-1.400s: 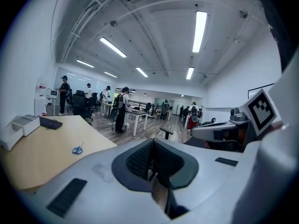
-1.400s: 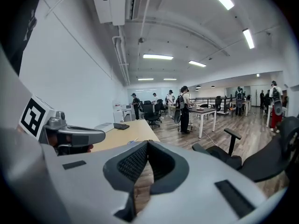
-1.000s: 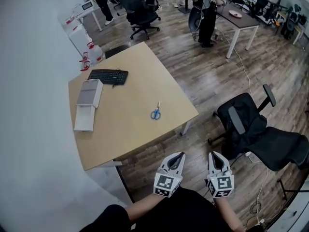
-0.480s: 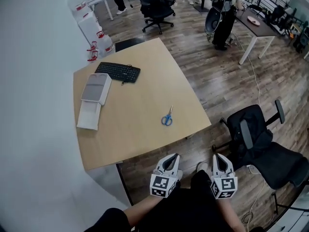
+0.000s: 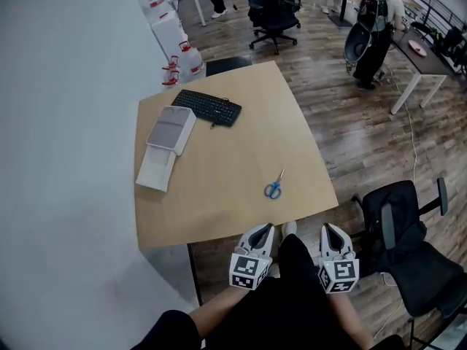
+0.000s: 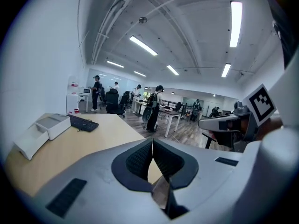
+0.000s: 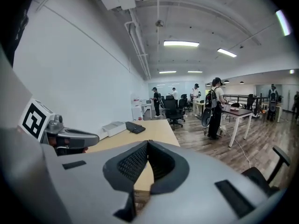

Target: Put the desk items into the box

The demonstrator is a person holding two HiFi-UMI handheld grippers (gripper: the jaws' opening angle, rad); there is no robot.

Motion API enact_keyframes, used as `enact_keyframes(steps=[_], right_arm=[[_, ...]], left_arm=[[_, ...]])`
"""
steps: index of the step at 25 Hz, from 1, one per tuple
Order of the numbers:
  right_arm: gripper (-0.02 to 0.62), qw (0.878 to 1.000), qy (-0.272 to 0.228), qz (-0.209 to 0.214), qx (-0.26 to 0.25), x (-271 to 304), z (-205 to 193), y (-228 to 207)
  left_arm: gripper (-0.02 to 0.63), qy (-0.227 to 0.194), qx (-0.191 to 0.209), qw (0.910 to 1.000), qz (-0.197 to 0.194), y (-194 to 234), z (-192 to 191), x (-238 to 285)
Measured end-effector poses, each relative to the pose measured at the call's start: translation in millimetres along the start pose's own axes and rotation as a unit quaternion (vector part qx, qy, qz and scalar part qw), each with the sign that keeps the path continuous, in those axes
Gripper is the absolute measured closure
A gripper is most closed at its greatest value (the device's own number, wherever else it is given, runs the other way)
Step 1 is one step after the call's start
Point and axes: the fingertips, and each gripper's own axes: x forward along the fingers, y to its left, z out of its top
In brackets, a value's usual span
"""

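Left gripper view: my left gripper has its jaws pressed together, the dark ribbed pads meeting along a thin seam with nothing between them. Right gripper view shows the same for my right gripper: jaws closed and empty.

I hold both low and close to my body, side by side, just off the near edge of the worktop and pointing toward it. I read this as a carrying pose for the approach, since no item is within reach.

Blue-handled scissors lie alone on the near right part of the worktop, the closest of the desk items. On the left side sits the white box. A flat white panel, probably its lid, lies against its near end, so the box seems open and ready to receive. Whether that panel is hinged or loose I cannot tell. A black keyboard lies toward the far edge, just beside the box's far corner.

Nothing is in the box yet, so I judge the task to be at its very start. The scissors look like the natural first pick, and my jaws would have to part before they can take the handles.

A black office chair stands on the wood floor to my right, and a person with a backpack stands at a desk well beyond.
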Motion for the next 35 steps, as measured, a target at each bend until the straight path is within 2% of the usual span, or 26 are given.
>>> enact_keyframes(steps=[11, 16, 21, 26, 30, 35], right_arm=[[0.537, 0.997, 0.007, 0.073, 0.013, 98.5, 24.4, -26.2], [0.535, 0.996, 0.016, 0.089, 0.009, 140.8, 34.5, -54.0], [0.535, 0.996, 0.028, 0.082, 0.021, 182.4, 40.4, -92.2], [0.537, 0.994, 0.039, 0.098, 0.009, 215.2, 43.5, -108.2], [0.535, 0.992, 0.055, 0.117, 0.008, 239.0, 38.6, -109.9], [0.535, 0.988, 0.071, 0.139, 0.008, 262.6, 30.3, -108.2]], left_arm=[[0.589, 0.071, -0.002, 0.9955, 0.062, 58.4, -23.7, 73.1], [0.588, 0.135, 0.006, 0.9872, 0.085, 86.4, -50.2, 115.8], [0.588, 0.178, -0.005, 0.9812, 0.074, 103.5, -74.0, 153.2], [0.583, 0.223, -0.030, 0.9719, 0.070, 111.2, -108.0, 183.2], [0.522, 0.268, -0.046, 0.9597, 0.072, 117.4, -137.1, 198.9], [0.491, 0.317, -0.045, 0.9462, 0.046, 122.5, -171.4, 219.4]])
